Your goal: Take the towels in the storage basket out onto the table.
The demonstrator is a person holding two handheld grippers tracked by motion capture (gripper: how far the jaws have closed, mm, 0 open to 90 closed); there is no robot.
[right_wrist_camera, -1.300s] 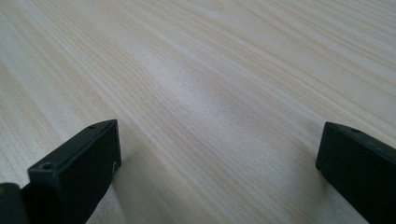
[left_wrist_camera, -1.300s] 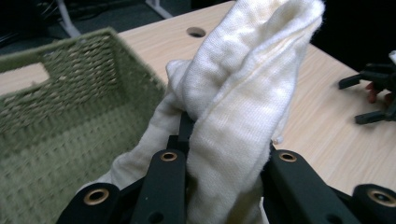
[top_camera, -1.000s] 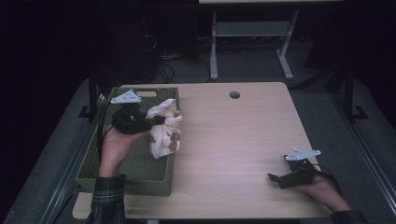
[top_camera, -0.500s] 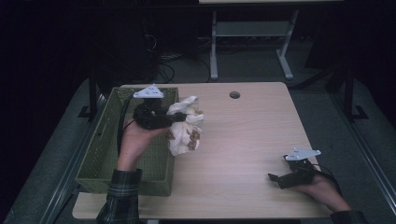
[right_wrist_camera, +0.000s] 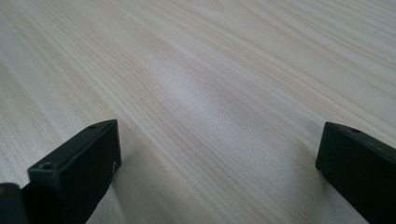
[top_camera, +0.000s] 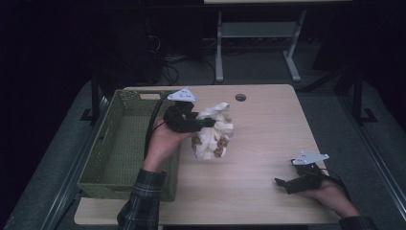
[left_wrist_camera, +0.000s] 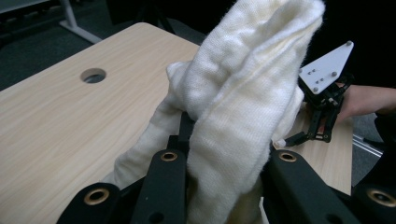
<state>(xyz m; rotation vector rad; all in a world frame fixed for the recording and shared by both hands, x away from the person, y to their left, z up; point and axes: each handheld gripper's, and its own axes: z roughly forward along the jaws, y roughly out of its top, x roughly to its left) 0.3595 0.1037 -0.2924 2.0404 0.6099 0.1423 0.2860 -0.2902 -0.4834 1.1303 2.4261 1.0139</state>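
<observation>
Since the earlier pictures the left gripper (top_camera: 203,122) has carried the cream cloth (top_camera: 214,136) out of the green basket (top_camera: 103,160) and rightward, so the bundle now hangs over the tabletop (top_camera: 268,143) just past the basket's right wall; the right gripper (top_camera: 287,184) has not shifted from its spot near the front right corner. In the left gripper view the jaws are clamped on a thick fold of the cloth (left_wrist_camera: 233,116), the knit bulging up between them; that pinch on a gathered ridge seems chosen so the whole piece lifts in one go rather than trailing. From above, the cloth looks crumpled, with brown patches on its lower folds, and its bottom edge seems close to the wood, though I cannot tell whether it touches. The left hand (top_camera: 163,143) is held over the basket's rim, wrist angled toward the middle of the tabletop, probably to set the cloth where there is open room for spreading it. In the right gripper view the jaws stand wide apart with only bare tabletop (right_wrist_camera: 210,93) between them; the gripper lies low on the wood, likely parked out of the way and ready to take a corner once the cloth is down. That same gripper (left_wrist_camera: 322,126) shows beyond the cloth in the left gripper view, well apart from it. A round cable hole (top_camera: 240,97) sits near the far edge, clear of the work.
</observation>
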